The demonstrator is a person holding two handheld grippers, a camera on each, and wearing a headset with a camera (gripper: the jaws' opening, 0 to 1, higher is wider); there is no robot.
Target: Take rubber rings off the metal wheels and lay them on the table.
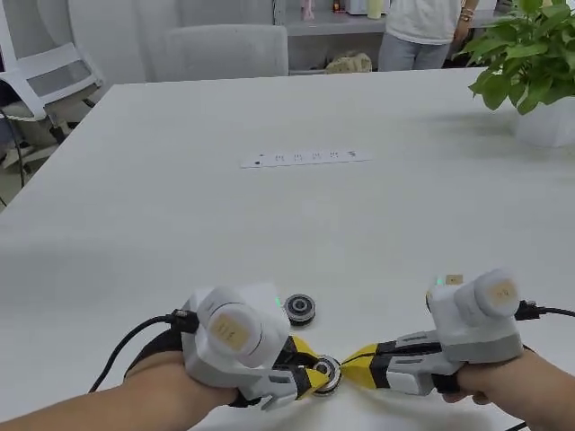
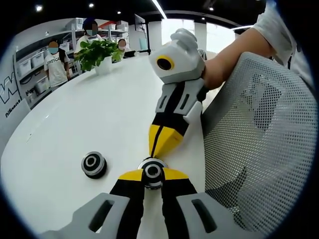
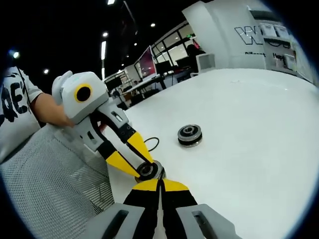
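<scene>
While we clamp the rubber-ringed wheel [image 2: 152, 171] in our left tongs [image 2: 152, 175], our right tongs [image 3: 160, 183], pinched shut, touch its rim from directly opposite.

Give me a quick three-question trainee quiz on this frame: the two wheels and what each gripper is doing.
1. True or false: the loose wheel stands on edge on the table.
2. The left gripper is shut on: A a loose rubber ring; B the second wheel; C nothing.
3. Fill in: the right gripper has its jaws ___, with its tips at the second wheel's rim.
Key: 1 false, it lies flat; 2 B; 3 shut.
</scene>
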